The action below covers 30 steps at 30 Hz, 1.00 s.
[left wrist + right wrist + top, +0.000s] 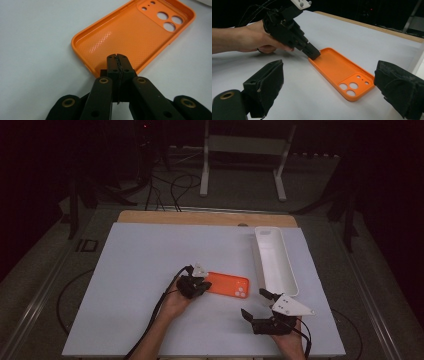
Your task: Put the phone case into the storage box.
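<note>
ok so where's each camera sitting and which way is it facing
High view: above the person's side of the table, looking forward and down; both forearms enter from the bottom, with the left gripper at the orange case and the right gripper near the white tray.
Left gripper view: on the left gripper, looking along its shut jaws, which press on the case's near end.
Right gripper view: on the right gripper, between its open jaws, facing the left hand.
All three share the case.

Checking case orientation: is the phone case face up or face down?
Face up: the phone case lies flat, hollow inside and raised rim showing.
</note>
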Each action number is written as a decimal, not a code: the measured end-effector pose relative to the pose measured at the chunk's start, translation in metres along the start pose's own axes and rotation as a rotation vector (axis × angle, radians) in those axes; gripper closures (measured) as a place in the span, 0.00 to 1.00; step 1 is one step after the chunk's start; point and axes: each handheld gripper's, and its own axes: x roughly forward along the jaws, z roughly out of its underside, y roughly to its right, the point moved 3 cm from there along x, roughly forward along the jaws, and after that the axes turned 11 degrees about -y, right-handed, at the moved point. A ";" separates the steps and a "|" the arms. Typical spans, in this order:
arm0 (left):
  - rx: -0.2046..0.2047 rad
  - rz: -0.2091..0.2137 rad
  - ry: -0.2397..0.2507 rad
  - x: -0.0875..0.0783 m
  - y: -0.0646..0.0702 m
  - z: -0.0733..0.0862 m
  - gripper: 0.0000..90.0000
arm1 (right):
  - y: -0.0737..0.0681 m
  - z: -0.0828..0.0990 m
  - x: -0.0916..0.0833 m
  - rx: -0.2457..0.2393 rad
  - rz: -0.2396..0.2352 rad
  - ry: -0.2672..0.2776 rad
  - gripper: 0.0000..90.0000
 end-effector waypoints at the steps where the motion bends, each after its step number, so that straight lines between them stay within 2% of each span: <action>1: 0.000 0.000 0.001 0.000 0.001 0.001 1.00 | 0.000 0.000 0.000 0.001 0.000 0.001 0.10; 14: 0.025 0.014 -0.019 -0.009 0.018 0.013 1.00 | 0.000 0.000 0.001 -0.005 0.002 -0.002 0.10; 30: 0.064 0.077 0.005 -0.011 0.048 0.022 1.00 | -0.001 0.000 0.002 -0.003 -0.001 -0.005 0.10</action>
